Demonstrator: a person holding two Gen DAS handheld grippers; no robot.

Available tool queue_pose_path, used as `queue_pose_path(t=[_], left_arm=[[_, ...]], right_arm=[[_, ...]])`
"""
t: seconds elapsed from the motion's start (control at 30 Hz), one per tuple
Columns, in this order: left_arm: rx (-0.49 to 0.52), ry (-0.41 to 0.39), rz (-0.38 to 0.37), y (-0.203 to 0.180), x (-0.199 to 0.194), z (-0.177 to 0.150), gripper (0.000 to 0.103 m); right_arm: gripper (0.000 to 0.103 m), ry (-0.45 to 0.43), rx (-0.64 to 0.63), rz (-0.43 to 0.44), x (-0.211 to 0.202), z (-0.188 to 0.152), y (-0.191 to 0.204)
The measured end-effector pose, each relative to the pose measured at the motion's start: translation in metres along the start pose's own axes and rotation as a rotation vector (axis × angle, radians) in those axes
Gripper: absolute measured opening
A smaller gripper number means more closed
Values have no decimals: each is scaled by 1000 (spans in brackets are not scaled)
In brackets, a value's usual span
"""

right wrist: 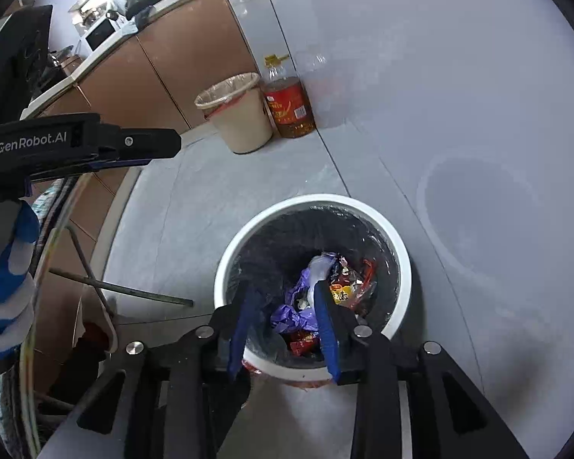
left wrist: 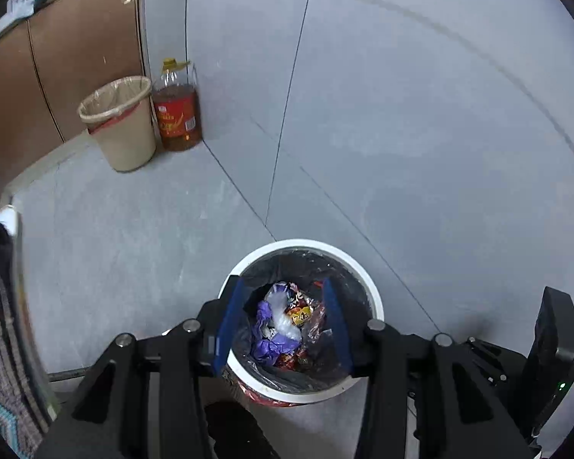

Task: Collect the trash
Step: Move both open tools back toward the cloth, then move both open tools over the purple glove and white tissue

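Note:
A white round bin (left wrist: 375,298) with a black liner stands on the grey floor, holding purple, clear and red wrappers (left wrist: 283,325). My left gripper (left wrist: 285,294) hangs open and empty right above the bin's mouth. In the right wrist view the same bin (right wrist: 400,264) and its trash (right wrist: 325,290) lie below my right gripper (right wrist: 283,294), which is also open and empty over the near rim. The left gripper's body (right wrist: 80,141) shows at the left of that view, held by a gloved hand (right wrist: 7,267).
A beige bin (left wrist: 122,126) with a clear liner and a large oil bottle (left wrist: 178,111) stand by the brown cabinets (left wrist: 57,53). They also show in the right wrist view, the beige bin (right wrist: 241,114) next to the bottle (right wrist: 289,103). Metal legs (right wrist: 114,287) stand at the left.

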State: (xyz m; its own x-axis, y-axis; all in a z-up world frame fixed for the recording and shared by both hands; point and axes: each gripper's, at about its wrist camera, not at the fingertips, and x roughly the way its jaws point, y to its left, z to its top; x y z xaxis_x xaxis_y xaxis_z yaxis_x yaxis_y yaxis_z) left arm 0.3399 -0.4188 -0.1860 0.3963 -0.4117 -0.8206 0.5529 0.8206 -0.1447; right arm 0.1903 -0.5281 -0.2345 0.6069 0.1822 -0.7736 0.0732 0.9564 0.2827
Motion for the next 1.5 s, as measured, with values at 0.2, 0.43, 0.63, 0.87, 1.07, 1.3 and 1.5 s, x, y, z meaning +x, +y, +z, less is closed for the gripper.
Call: queue_pose_path(t=[0.2, 0.43, 0.63, 0.87, 1.07, 1.3, 1.5], left_arm=[[8, -108, 14, 0, -66, -11, 42], [38, -231, 53, 2, -148, -50, 42], [40, -320, 84, 12, -212, -90, 42], [37, -405, 148, 38, -289, -136, 44], [-12, -481, 223, 67, -346, -178, 59], [-35, -550, 350, 92, -387, -218, 68], [-60, -578, 402, 107, -406, -240, 71]], right_arm=[[44, -72, -23, 12, -50, -6, 26], [51, -162, -47, 6, -115, -18, 58], [59, -251, -82, -3, -170, -31, 100], [69, -349, -149, 19, -214, -44, 161], [76, -391, -245, 59, -234, -57, 216], [77, -421, -312, 99, -241, -68, 261], [78, -439, -330, 118, -244, -75, 287]])
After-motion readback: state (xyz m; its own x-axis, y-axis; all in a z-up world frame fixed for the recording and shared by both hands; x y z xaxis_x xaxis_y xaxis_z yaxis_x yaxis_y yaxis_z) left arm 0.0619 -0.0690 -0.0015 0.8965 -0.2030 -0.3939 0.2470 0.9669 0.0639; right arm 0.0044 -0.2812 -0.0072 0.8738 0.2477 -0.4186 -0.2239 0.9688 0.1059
